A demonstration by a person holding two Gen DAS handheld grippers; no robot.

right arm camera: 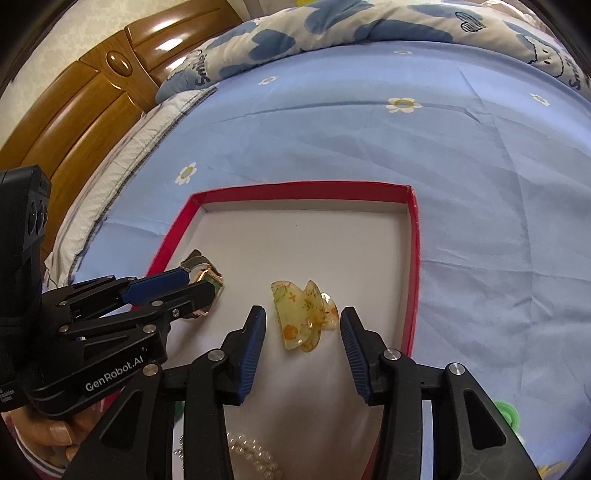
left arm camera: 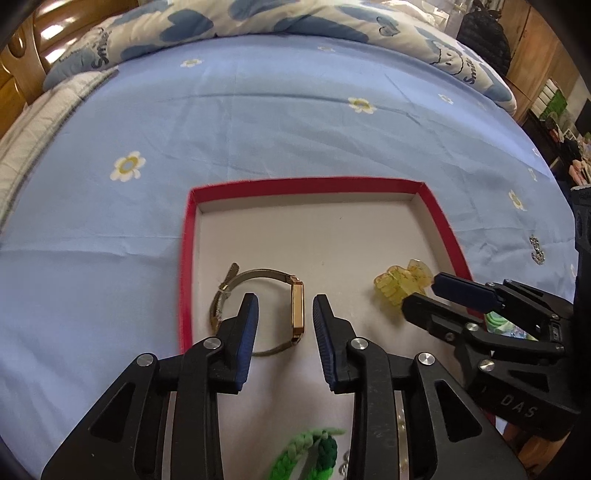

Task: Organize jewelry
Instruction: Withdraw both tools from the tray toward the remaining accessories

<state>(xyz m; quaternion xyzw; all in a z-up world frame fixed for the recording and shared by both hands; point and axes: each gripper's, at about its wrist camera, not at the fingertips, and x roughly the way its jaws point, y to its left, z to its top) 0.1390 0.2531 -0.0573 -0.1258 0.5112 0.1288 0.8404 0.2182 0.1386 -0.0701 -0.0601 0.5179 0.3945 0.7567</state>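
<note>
A red-walled box (left arm camera: 186, 236) with a pale floor lies on the bed; it also shows in the right wrist view (right arm camera: 413, 258). A gold watch (left arm camera: 297, 314) with a mesh band lies inside at the left, also in the right wrist view (right arm camera: 210, 278). My left gripper (left arm camera: 284, 308) is open, its tips on either side of the watch case. A yellow translucent hair claw (right arm camera: 306, 317) lies inside at the right, also in the left wrist view (left arm camera: 399, 286). My right gripper (right arm camera: 303, 323) is open around the claw, not touching it.
A green braided band (left arm camera: 306, 454) and a pearl strand (right arm camera: 255, 456) lie in the box's near part. A silver chain (left arm camera: 537, 249) lies on the blue flowered sheet (left arm camera: 258, 129) right of the box. A folded quilt (right arm camera: 332, 29) and wooden headboard (right arm camera: 92, 96) are behind.
</note>
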